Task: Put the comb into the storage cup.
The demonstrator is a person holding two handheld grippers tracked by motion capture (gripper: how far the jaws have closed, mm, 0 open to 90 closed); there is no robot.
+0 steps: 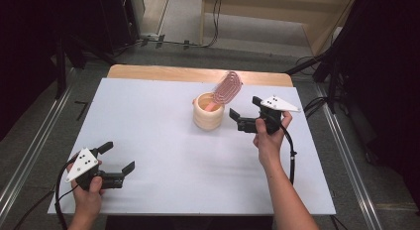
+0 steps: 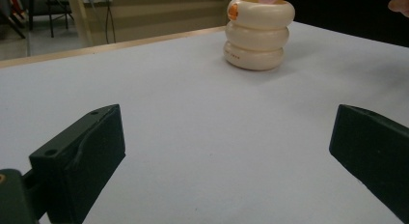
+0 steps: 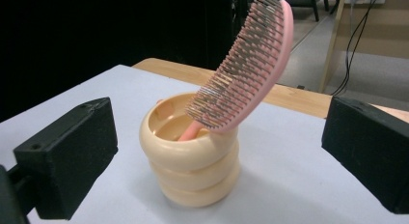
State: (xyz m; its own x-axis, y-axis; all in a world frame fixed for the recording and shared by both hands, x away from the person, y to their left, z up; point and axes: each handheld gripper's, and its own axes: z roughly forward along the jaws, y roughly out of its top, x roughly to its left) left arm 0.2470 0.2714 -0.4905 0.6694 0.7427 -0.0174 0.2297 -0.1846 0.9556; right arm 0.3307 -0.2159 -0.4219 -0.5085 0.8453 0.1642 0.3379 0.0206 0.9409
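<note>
Tongs, two, both gaping: right tongs (image 1: pixel 246 112) beside one cream cup (image 1: pixel 208 111) holding one pink hairbrush (image 1: pixel 227 88); left tongs (image 1: pixel 117 158) apart.

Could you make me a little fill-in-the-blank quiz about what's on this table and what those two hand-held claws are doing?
1. The pink hairbrush stands with its handle inside the cream ____.
2. The jaws of the right gripper stand ____, holding nothing.
3. The gripper closer to the holder is the ____ one.
4. The left gripper hovers over the ____ table.

Missing words: holder; open; right; white
</note>
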